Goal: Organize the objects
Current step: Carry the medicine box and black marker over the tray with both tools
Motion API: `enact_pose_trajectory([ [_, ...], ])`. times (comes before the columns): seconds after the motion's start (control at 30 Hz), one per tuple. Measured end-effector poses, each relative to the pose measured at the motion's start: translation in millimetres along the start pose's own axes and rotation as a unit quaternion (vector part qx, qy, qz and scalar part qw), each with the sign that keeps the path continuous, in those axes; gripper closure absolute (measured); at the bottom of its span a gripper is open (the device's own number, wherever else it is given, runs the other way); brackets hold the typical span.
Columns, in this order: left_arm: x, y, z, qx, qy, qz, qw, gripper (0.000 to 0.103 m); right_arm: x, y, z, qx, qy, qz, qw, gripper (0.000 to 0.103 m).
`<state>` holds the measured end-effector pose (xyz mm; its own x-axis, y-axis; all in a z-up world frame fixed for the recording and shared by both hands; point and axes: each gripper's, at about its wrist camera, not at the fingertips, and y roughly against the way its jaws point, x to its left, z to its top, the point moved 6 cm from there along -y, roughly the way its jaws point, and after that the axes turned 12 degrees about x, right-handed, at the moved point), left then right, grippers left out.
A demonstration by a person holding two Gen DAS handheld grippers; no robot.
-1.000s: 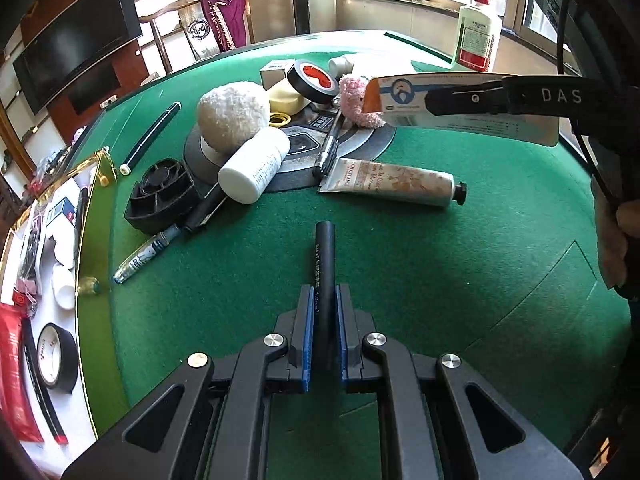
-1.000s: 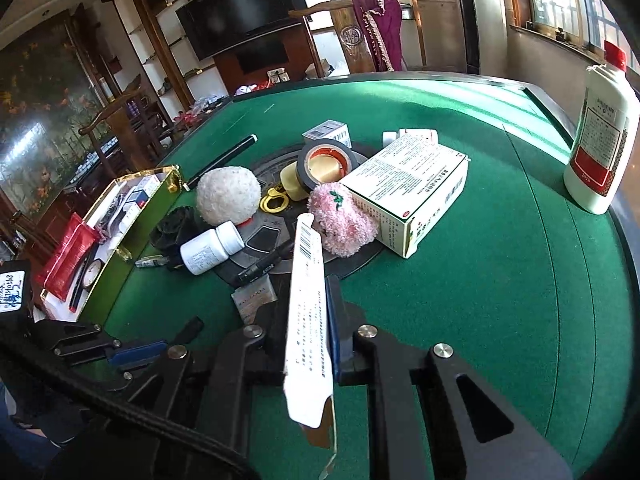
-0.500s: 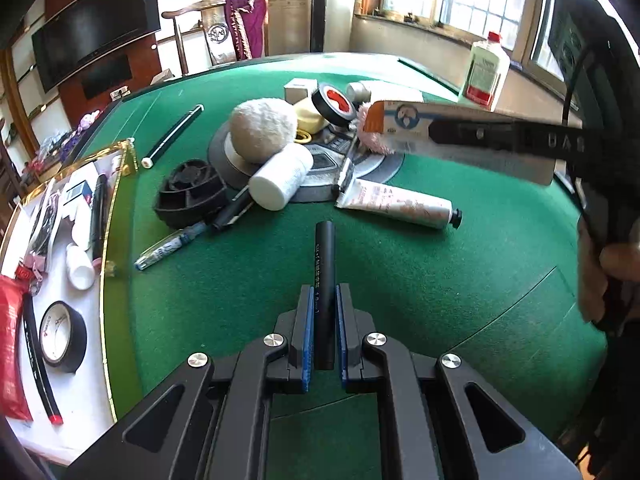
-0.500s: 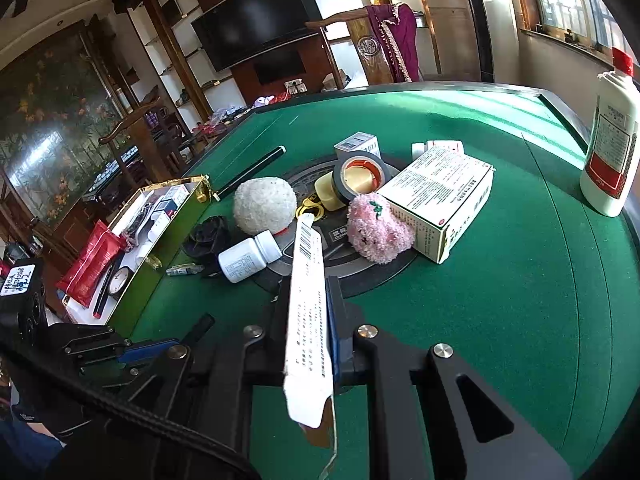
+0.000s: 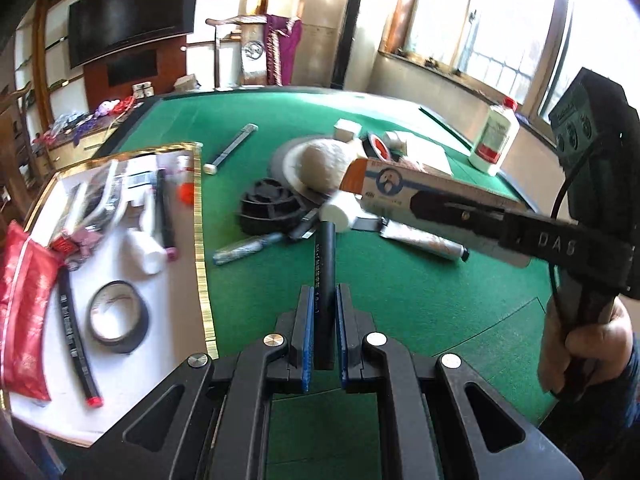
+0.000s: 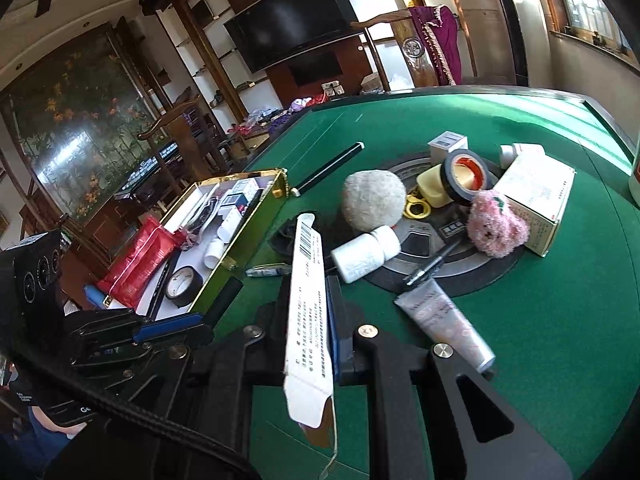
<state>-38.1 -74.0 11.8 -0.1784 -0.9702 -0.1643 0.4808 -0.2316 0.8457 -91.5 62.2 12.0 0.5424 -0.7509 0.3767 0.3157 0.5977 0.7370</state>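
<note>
Where felt (image 5: 420, 300) meets tray (image 5: 202, 240), bare strip.

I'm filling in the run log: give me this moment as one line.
left tongs: shut on black pen | right tongs: shut on long white carton | gold-rimmed tray: partly filled | table pile: unsorted

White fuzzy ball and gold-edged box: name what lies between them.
A black rod with a white tip lies on the felt between ball and box, clearest in the right wrist view.

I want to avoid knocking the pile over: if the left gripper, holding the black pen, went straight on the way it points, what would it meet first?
Probably the white pill bottle: the black pen in the left gripper aims at it, though depth is unclear.
</note>
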Motion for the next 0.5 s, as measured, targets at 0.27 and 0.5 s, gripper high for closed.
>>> enact_pose_trajectory([
  [0.27, 55.2, 27.9, -8.2, -0.029, 0.052, 0.007, 0.9982, 0.095, 58.1, -33.7, 5.7, 0.016, 0.031, 0.027, 0.999, 0.091],
  [0.5, 111.4, 31.6, -20.3, -0.035, 0.104, 0.017, 0.9939, 0.095, 103.4, -63.8, 7.1, 0.031, 0.058, 0.034, 0.997, 0.091],
])
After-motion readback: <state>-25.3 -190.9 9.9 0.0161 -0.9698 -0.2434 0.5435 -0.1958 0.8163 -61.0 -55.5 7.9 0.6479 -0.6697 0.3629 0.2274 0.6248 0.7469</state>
